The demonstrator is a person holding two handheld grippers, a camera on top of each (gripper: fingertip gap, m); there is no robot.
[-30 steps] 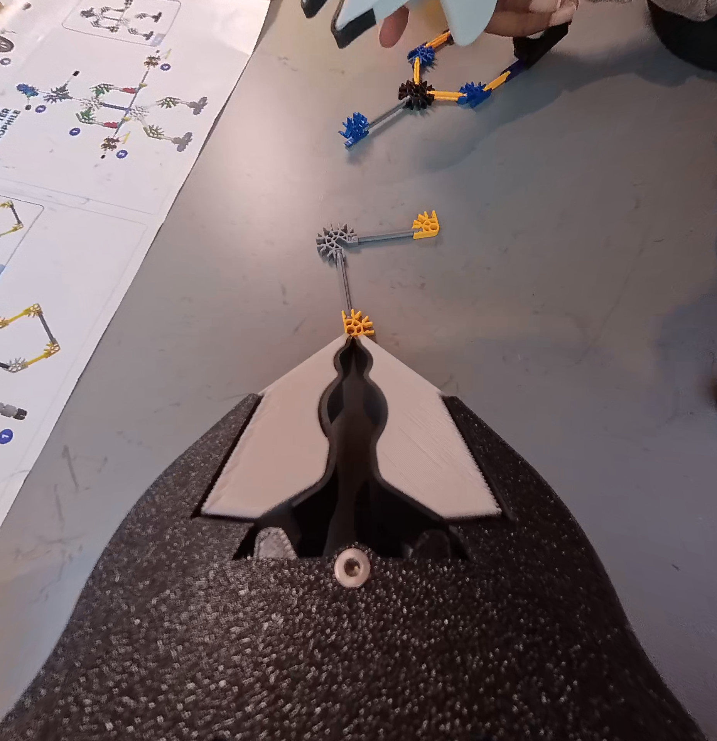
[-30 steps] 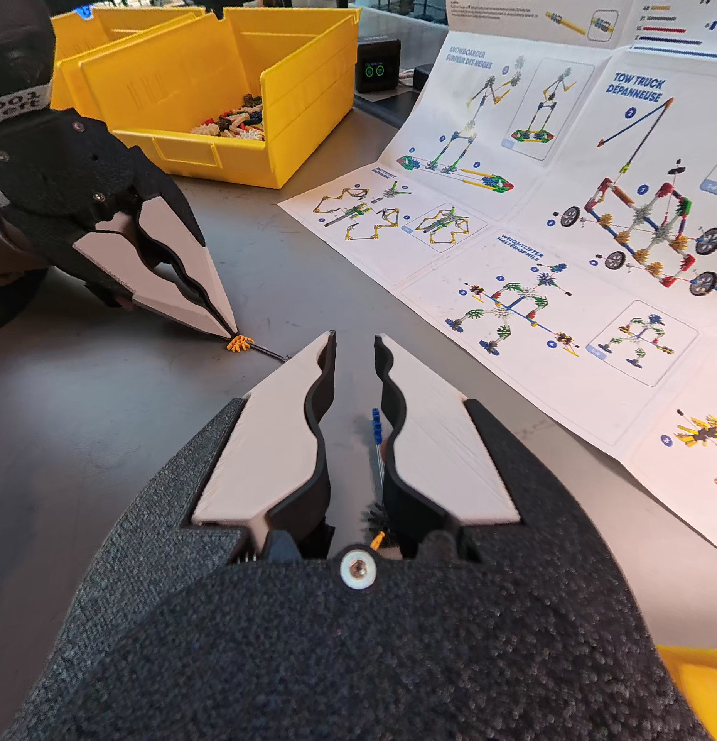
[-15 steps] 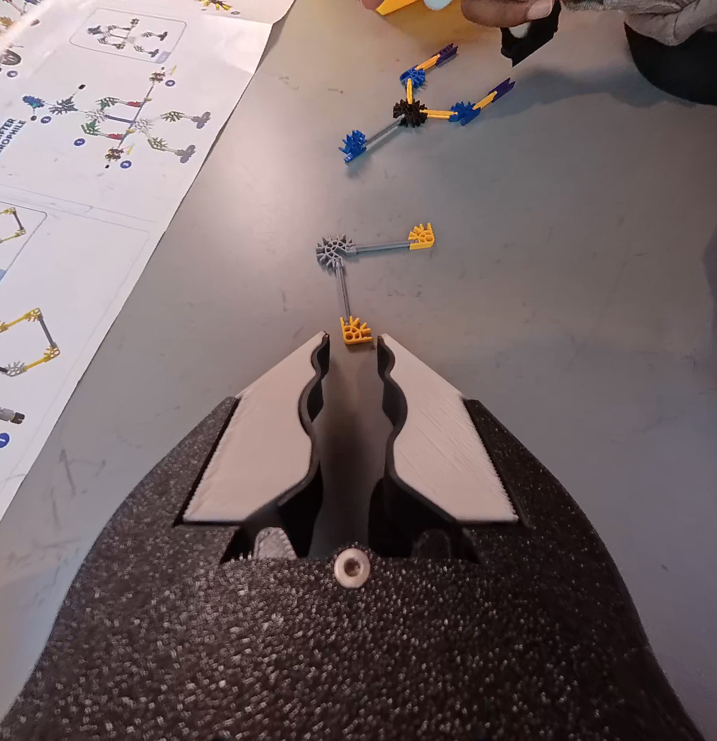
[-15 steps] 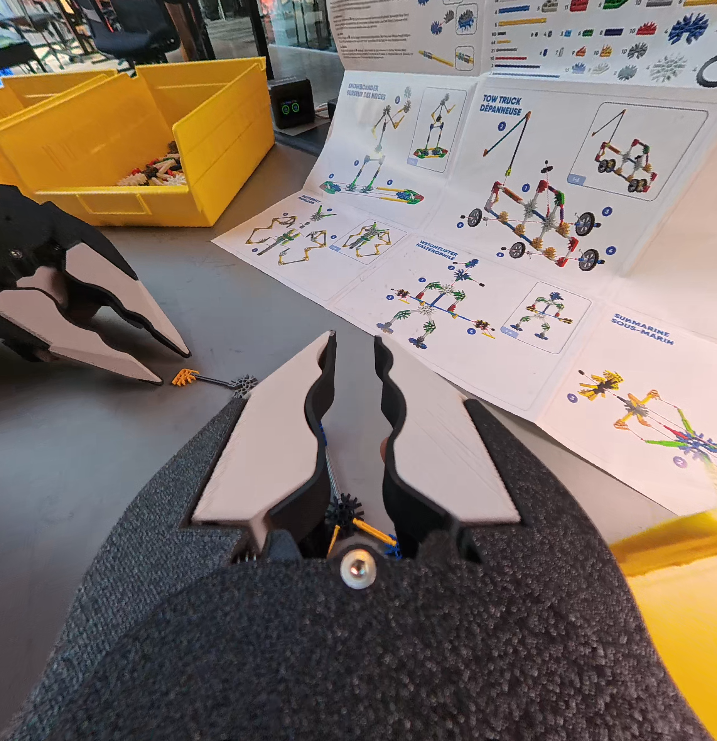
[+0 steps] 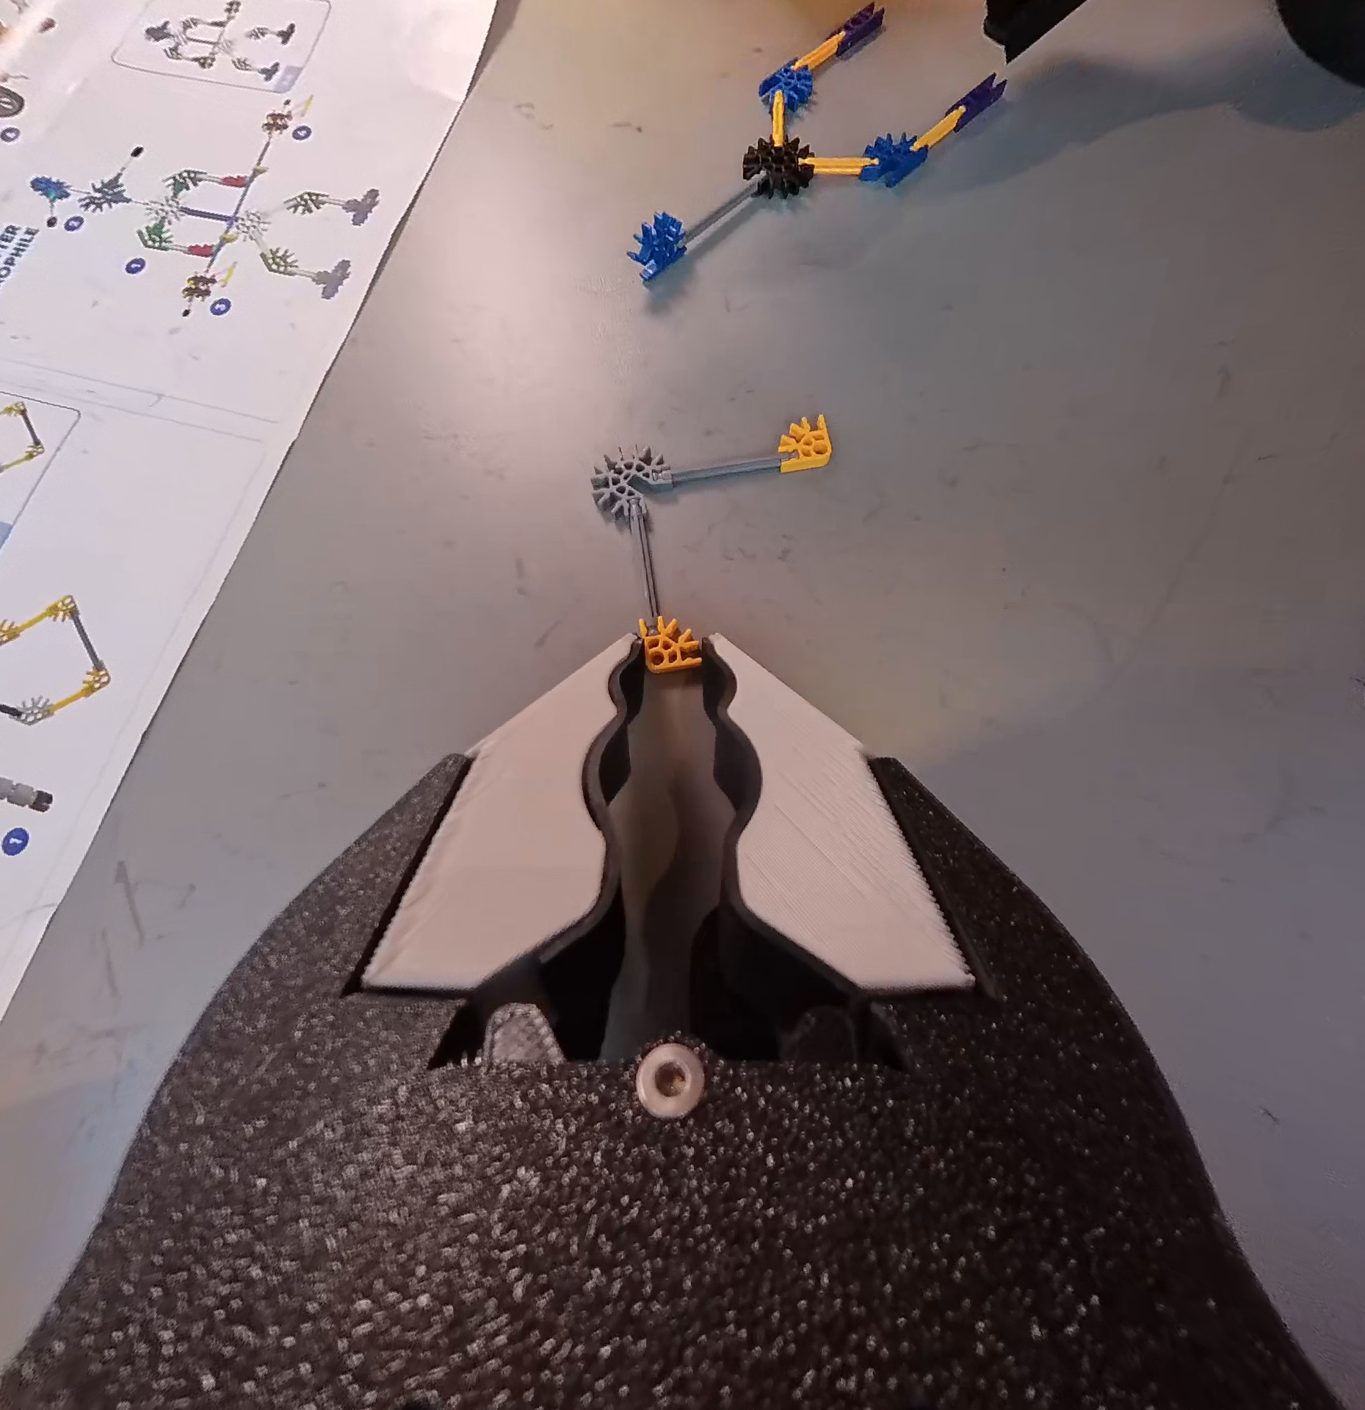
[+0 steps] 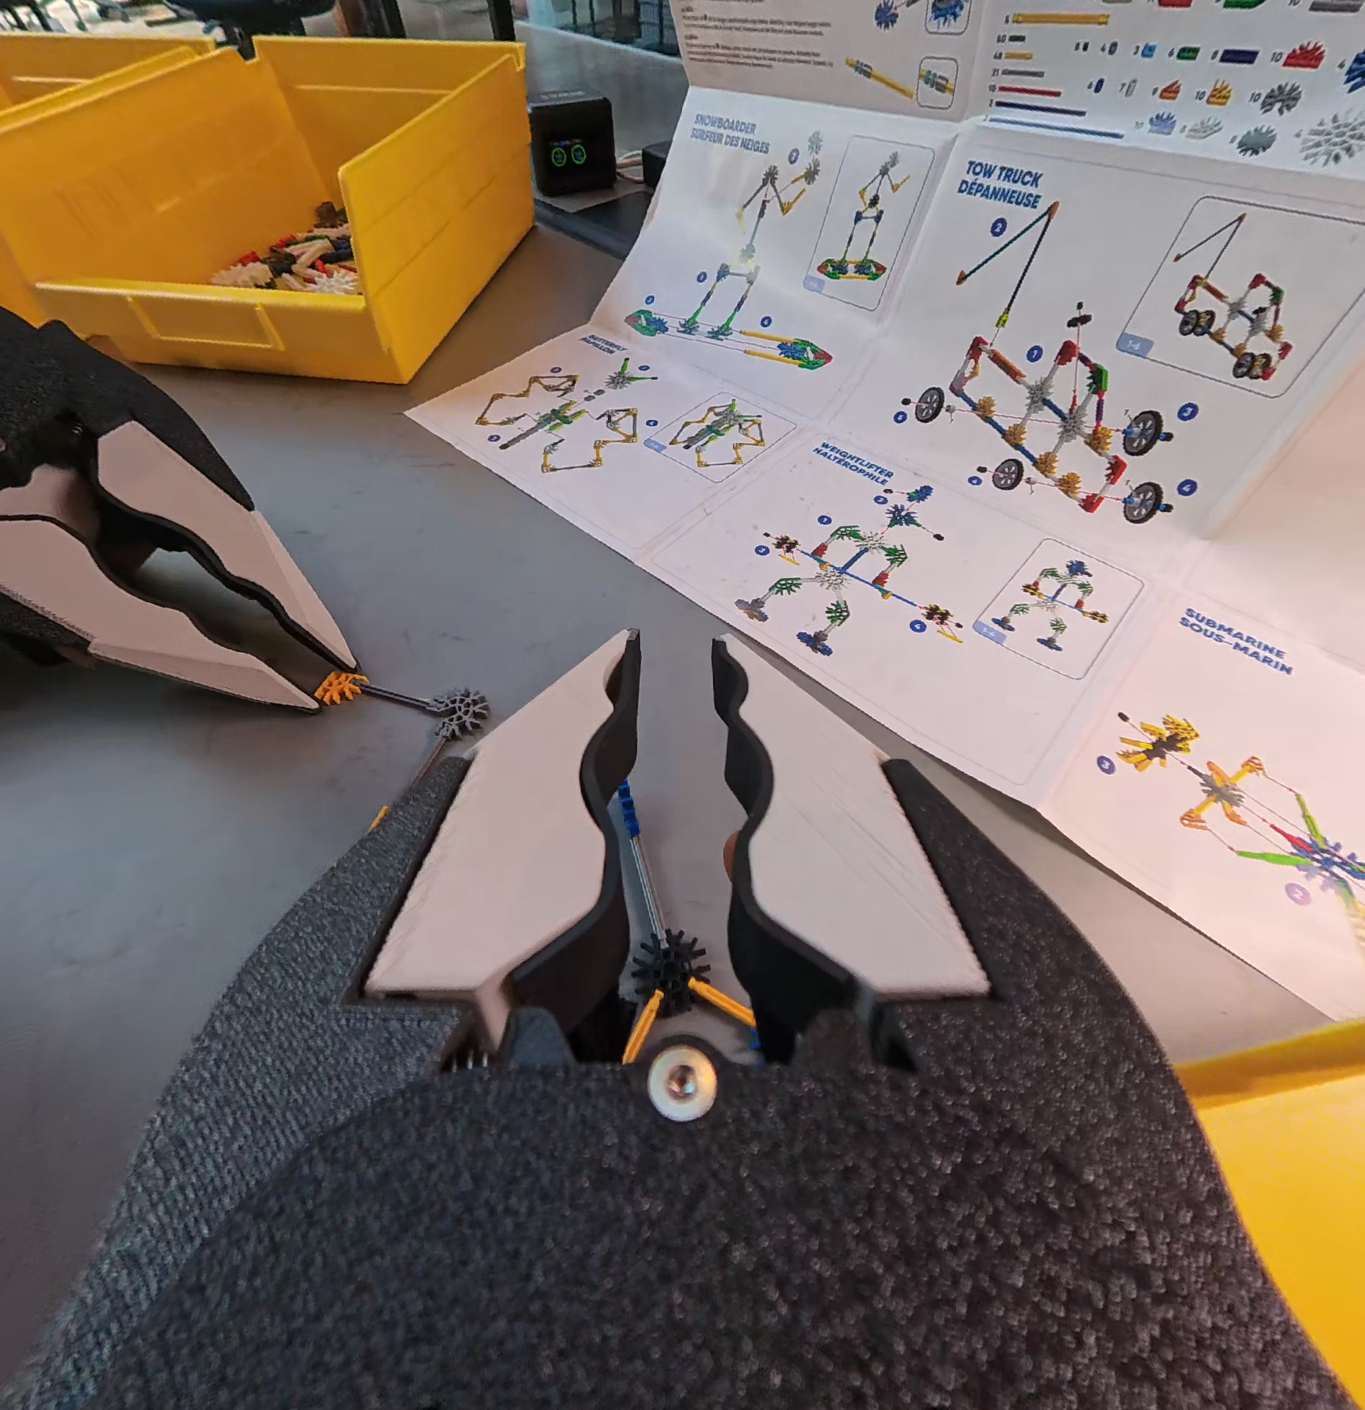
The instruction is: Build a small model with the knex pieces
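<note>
Between the tips of the left hand-held gripper (image 5: 670,645) sits a small orange connector (image 5: 670,648), low against the grey bench (image 5: 1045,687). Fingers have closed to the connector's width and pinch it on both sides; seen from the right wrist view, the same tips meet on that orange piece (image 6: 340,687). From the connector a thin grey rod (image 5: 647,568) runs forward to a grey snowflake hub (image 5: 626,481). A second grey rod leaves the hub to the right and ends in a yellow connector (image 5: 805,446). That whole small assembly lies flat on the bench.

Farther out, well apart from it, lies a second assembly: black hub (image 5: 774,164) with yellow rods to blue connectors (image 5: 893,156) and a grey rod to a blue connector (image 5: 656,244) at its near-left end. White instruction sheet (image 5: 168,343) covers the bench to the left.

Right hand-held gripper (image 6: 675,648): fingers parted by a moderate gap, nothing between them. It hovers above the second assembly, whose black hub (image 6: 670,969) and grey rod show through the gap below. Grey hub of the first assembly (image 6: 458,709) lies just off its left finger. Beyond, the instruction sheet (image 6: 969,458) folds up at the back; yellow bins (image 6: 404,229) holding loose parts stand at far left; a small black device (image 6: 572,145) sits behind them.
</note>
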